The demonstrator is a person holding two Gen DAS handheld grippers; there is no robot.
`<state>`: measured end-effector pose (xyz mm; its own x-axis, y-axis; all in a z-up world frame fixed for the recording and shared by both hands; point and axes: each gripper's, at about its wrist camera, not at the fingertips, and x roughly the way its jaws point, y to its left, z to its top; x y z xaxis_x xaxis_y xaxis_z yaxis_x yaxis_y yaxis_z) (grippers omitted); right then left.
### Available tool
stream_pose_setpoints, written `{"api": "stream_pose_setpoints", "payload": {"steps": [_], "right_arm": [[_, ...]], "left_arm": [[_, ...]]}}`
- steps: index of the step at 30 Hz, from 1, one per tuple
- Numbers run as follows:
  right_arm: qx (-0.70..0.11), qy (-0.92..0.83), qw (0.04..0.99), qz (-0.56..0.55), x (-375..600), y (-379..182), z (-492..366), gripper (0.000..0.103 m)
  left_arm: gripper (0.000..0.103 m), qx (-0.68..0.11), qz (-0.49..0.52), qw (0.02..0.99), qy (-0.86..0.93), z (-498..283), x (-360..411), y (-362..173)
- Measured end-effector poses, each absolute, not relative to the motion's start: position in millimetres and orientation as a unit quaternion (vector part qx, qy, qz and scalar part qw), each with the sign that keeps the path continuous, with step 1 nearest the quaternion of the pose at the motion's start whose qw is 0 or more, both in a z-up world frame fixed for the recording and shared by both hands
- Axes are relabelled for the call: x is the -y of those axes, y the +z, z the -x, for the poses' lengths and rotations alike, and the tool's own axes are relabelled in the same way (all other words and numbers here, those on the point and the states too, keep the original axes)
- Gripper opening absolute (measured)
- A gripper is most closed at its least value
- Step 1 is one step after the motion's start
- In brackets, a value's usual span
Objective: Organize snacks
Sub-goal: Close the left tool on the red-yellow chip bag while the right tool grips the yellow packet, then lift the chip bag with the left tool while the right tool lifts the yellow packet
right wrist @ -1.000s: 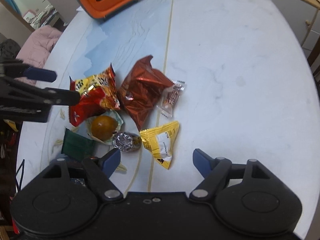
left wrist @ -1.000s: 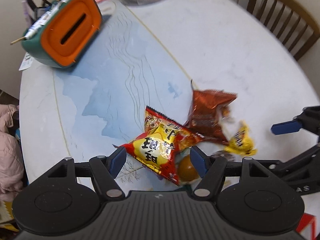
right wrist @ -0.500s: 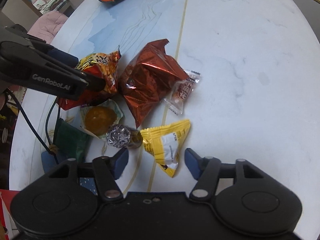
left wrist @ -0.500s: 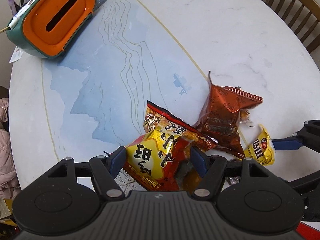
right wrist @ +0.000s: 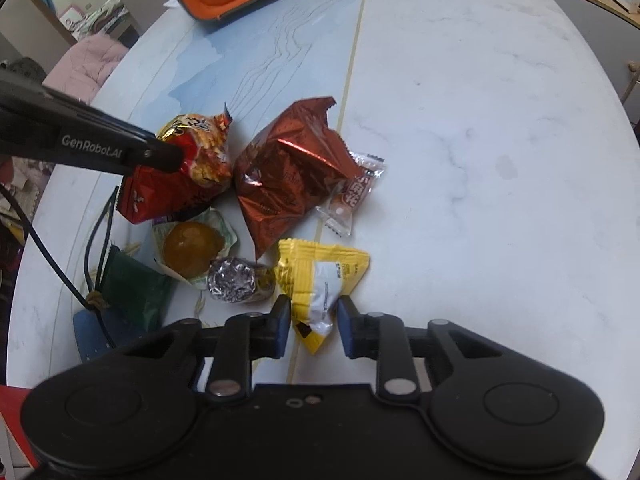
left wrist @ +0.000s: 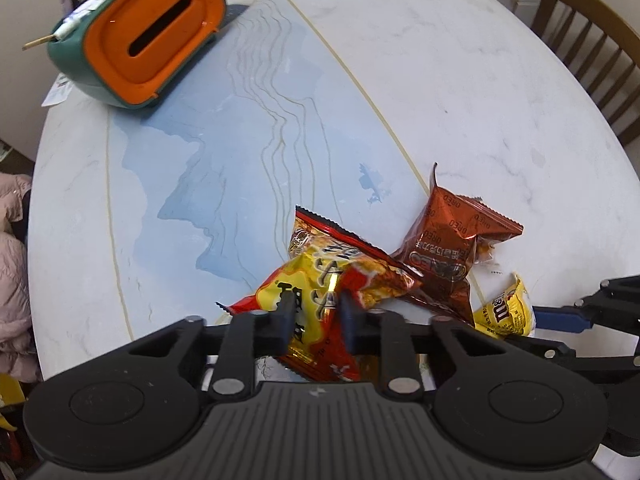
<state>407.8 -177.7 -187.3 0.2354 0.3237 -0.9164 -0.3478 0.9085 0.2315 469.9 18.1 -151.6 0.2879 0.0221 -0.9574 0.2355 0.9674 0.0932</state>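
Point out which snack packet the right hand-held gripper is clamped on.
The yellow triangular packet, pinched between the right hand-held gripper; unlike the other snacks, it's yellow and three-cornered.

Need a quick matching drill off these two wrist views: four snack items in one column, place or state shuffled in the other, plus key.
Things:
1. red and yellow chip bag
2. yellow triangular packet
3. brown Oreo bag
4. foil-wrapped snack

Place or state:
A. lying free on the table, between the chip bag and a small clear-wrapped candy
B. pinched in the left gripper
C. pinched in the right gripper
D. lying free, just left of the yellow packet in the right wrist view

Pairs: 1-B, 2-C, 3-A, 4-D
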Motion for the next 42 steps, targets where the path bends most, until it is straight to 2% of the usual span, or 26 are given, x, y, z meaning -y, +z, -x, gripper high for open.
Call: {"api": "stream_pose_setpoints", "payload": {"steps": [12, 20, 28, 31, 33, 37, 39, 42], "right_arm": [[-0.561, 0.206, 0.801, -0.022, 197.3, -159.4, -388.7, 0.021], [-0.554, 0.209, 0.805, -0.038, 207.9, -144.1, -375.2, 0.021], [-0.572, 0.217, 0.790, -0.044, 217.6, -158.8, -370.6, 0.021], [-0.581, 0.228, 0.780, -0.050, 220.7, -166.7, -368.3, 0.022], [-0.583, 0.238, 0.775, -0.048, 221.1, -170.4, -366.3, 0.022], [-0.583, 0.251, 0.771, -0.050, 223.7, -171.3, -362.8, 0.022], [-0.575, 0.252, 0.777, -0.050, 227.2, -167.3, -362.3, 0.023], [-0.578, 0.255, 0.773, -0.061, 233.4, -165.8, -364.6, 0.026]], "left_arm": [[0.004, -0.578, -0.064, 0.812, -0.040, -450.8, -39.7, -131.0], [0.004, -0.570, -0.061, 0.818, -0.041, -436.6, -43.9, -115.9], [0.007, -0.573, -0.053, 0.817, -0.041, -439.3, -45.5, -117.5], [0.014, -0.578, -0.049, 0.813, -0.041, -442.9, -45.6, -121.7], [0.026, -0.582, -0.046, 0.811, -0.044, -445.8, -44.9, -124.9], [0.042, -0.584, -0.041, 0.809, -0.050, -452.6, -43.3, -128.6], [0.055, -0.580, -0.043, 0.812, -0.054, -455.5, -41.6, -127.8], [0.061, -0.576, -0.046, 0.814, -0.062, -459.8, -38.4, -128.0]]}}
